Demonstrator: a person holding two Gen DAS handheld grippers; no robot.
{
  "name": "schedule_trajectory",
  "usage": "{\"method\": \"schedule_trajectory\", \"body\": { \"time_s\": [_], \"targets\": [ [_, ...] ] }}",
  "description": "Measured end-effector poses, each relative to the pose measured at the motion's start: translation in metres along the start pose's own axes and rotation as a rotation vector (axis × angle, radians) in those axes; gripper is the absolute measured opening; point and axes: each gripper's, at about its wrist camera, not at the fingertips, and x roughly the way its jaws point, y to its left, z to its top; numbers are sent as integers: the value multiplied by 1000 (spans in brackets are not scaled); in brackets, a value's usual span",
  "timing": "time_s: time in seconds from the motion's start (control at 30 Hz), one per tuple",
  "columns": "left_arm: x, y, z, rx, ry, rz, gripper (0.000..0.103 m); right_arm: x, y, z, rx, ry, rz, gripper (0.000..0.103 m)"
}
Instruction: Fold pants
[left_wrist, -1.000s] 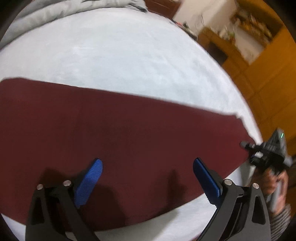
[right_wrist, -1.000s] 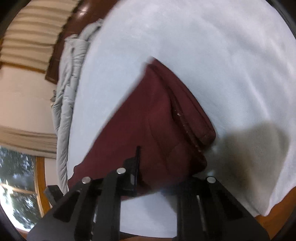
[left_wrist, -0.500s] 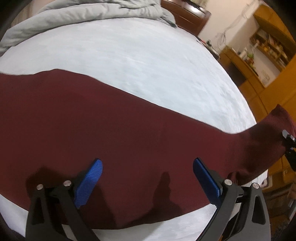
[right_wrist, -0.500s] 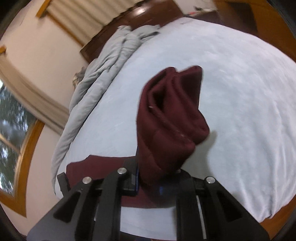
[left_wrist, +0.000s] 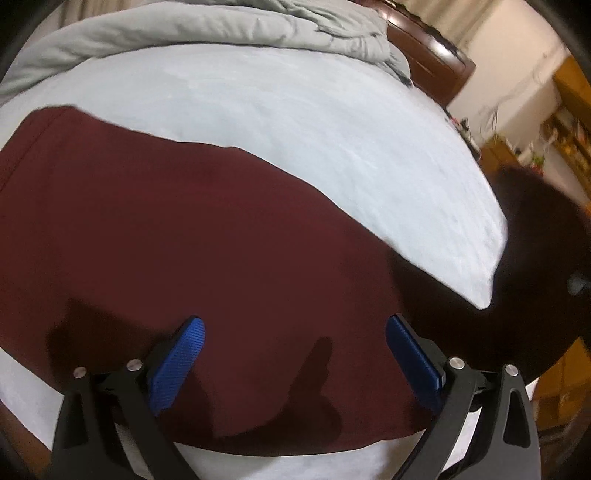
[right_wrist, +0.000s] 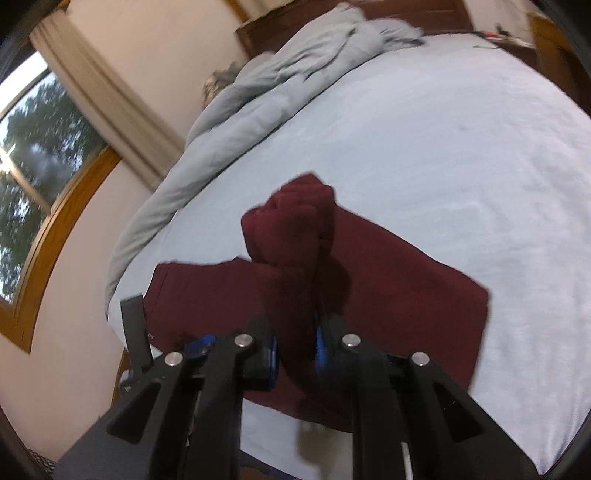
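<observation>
The maroon pants (left_wrist: 207, 266) lie spread lengthwise on the pale sheet of the bed (left_wrist: 295, 122), one end bunched and lifted off it. That raised end (right_wrist: 295, 236) is pinched between the blue pads of the right hand-held gripper (right_wrist: 295, 350), whose jaws stand narrow and closed on the cloth, holding it above the part that is flat. The left hand-held gripper (left_wrist: 295, 350) hovers over the middle of the flat cloth with its jaws wide apart and nothing between them; its pads do not touch the fabric. By the look of it the pants are already laid leg on leg, and the lengthwise fold is under way but not done: the lifted end has yet to be laid down on the other end and smoothed. A rumpled grey duvet (right_wrist: 258, 96) lies along the far edge of the bed, well apart from the pants.
</observation>
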Motion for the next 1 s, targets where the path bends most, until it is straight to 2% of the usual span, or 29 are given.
{"method": "schedule_trajectory", "body": {
  "time_s": [0.17,0.37,0.47,0.63,0.73,0.77,0.87,0.93,1.0],
  "targets": [
    [-9,16,5,-69,-1,-72,99,50,38,-10,-84,82,-2,14],
    [-20,44,10,-183,-14,-157,99,107,50,-41,-136,197,-24,14],
    [-14,49,7,-237,14,-250,99,127,52,-54,-149,223,-24,14],
    [3,43,9,-275,83,-358,99,139,54,-65,-195,244,-39,15],
    [18,37,12,-291,138,-394,99,143,51,-70,-205,258,-16,25],
    [23,36,11,-295,157,-396,99,141,52,-71,-206,261,1,36],
    [36,27,14,-291,200,-384,99,132,51,-75,-187,303,109,59],
    [40,19,17,-266,214,-369,99,113,45,-75,-160,299,178,62],
    [46,12,19,-252,241,-362,99,93,33,-72,-130,277,192,62]
  ]
}}
